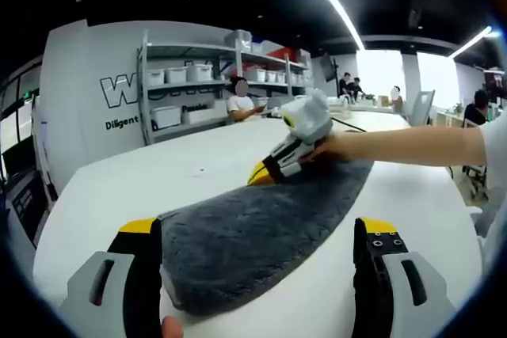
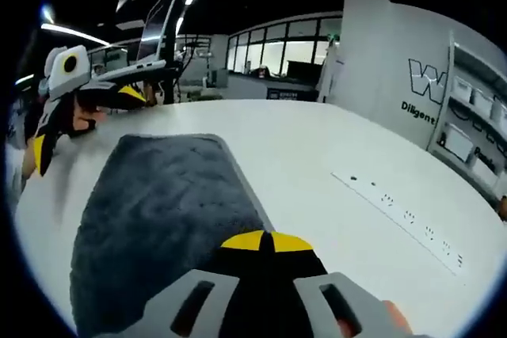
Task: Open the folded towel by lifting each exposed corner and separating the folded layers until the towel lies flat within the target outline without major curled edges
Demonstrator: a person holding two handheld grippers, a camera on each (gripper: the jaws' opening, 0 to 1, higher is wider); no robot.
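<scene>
Spreading across both views, the white desk [image 1: 214, 160] carries everything here, wide and rounded, running far ahead of each gripper. On it lies the grey towel [image 1: 261, 227], a thick, plush cloth; in the left gripper view it stretches from between the gripper's own jaws away toward the upper right, and its near edge looks rounded and doubled over. In the right gripper view the towel [image 2: 158, 211] reaches from the jaws forward and to the left, its far end squared off and flat on the desk.

The left gripper [image 1: 265, 247] has its jaws spread wide, one yellow-tipped jaw on each side of the towel's near end, with nothing pinched between them. The right gripper [image 2: 265, 241] has its jaws brought together, yellow tips meeting right at the towel's near edge; whether any cloth is caught between them cannot be told.

In the left gripper view the right gripper [image 1: 287, 152] appears at the towel's far end, held by a hand [image 1: 333, 148], its tips down at the cloth. In the right gripper view the left gripper [image 2: 59, 108] sits just beyond the towel's far left corner.

Beyond the left gripper, past the desk, stand shelves [image 1: 214, 85] with white bins.
</scene>
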